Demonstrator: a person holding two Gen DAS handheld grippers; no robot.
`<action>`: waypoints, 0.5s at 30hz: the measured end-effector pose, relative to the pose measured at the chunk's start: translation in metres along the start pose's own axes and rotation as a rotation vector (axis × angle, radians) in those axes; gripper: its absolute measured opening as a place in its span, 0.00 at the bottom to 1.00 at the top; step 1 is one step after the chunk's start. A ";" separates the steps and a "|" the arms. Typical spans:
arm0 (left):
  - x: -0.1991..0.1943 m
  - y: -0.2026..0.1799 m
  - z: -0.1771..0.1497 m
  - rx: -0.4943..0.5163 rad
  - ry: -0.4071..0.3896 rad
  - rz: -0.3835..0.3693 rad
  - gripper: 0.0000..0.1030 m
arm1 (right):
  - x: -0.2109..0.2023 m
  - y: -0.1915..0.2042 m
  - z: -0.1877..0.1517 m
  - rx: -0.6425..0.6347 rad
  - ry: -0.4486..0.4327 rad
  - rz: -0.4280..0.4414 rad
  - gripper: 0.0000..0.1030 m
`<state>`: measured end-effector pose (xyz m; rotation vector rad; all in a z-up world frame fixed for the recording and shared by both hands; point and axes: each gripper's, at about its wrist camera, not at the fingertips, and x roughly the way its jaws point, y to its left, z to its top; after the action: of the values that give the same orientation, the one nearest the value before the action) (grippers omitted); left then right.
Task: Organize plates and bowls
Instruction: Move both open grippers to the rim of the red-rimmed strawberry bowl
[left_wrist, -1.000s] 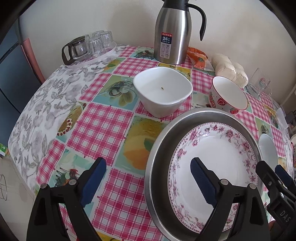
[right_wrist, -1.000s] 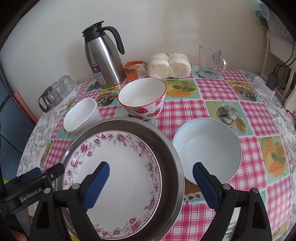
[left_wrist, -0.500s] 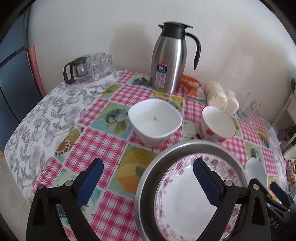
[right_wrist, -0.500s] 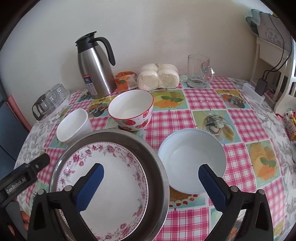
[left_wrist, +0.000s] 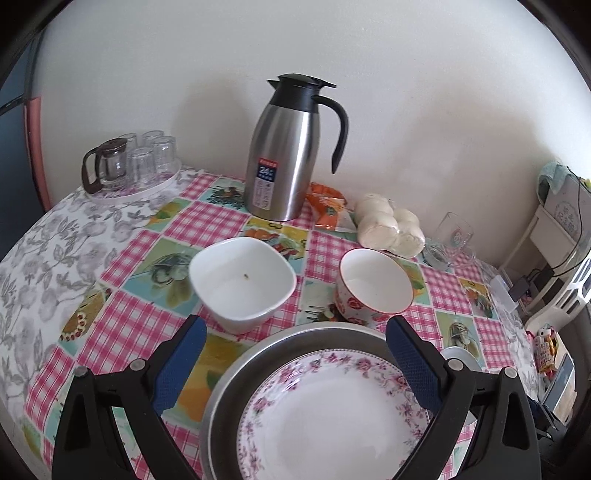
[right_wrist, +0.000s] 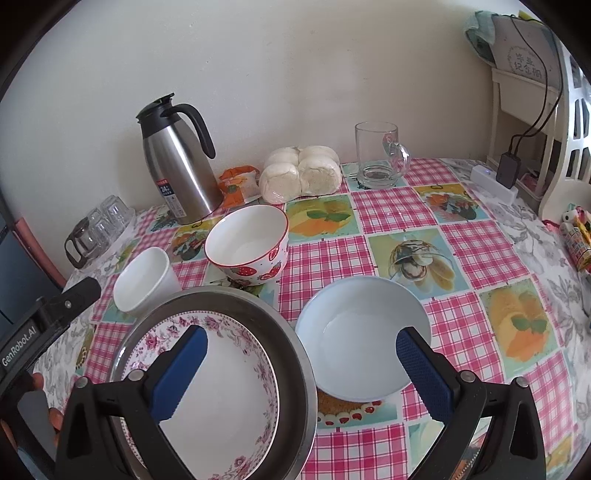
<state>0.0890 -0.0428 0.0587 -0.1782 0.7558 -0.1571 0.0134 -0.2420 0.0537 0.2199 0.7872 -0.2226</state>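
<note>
Both cameras have drawn back and up over the last second. The left hand-held gripper (left_wrist: 295, 354) and right hand-held gripper (right_wrist: 301, 360) hang spread and empty. The pink-flowered white plate (right_wrist: 218, 387) lies inside the round steel pan (right_wrist: 258, 306); a pale blue bowl (right_wrist: 360, 336) sits at its 3 o'clock, a strawberry-print bowl (right_wrist: 247, 243) at 12, a square white bowl (left_wrist: 242, 280) at 10. Stacking bowls likely comes next.

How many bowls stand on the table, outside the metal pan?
3: a square white bowl left of the strawberry bowl, and a pale blue bowl right of the pan. None seems hidden.
</note>
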 end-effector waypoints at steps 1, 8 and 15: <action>0.001 -0.002 0.000 0.008 0.004 -0.001 0.95 | 0.001 0.000 0.000 -0.001 0.006 -0.004 1.00; 0.011 -0.014 0.009 0.040 -0.003 -0.027 0.95 | 0.009 -0.007 0.007 0.019 0.047 -0.021 1.00; 0.021 -0.024 0.019 0.063 0.006 -0.054 0.95 | 0.012 -0.015 0.030 0.032 0.068 -0.032 1.00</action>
<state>0.1152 -0.0683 0.0637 -0.1379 0.7514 -0.2322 0.0377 -0.2657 0.0640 0.2461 0.8557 -0.2588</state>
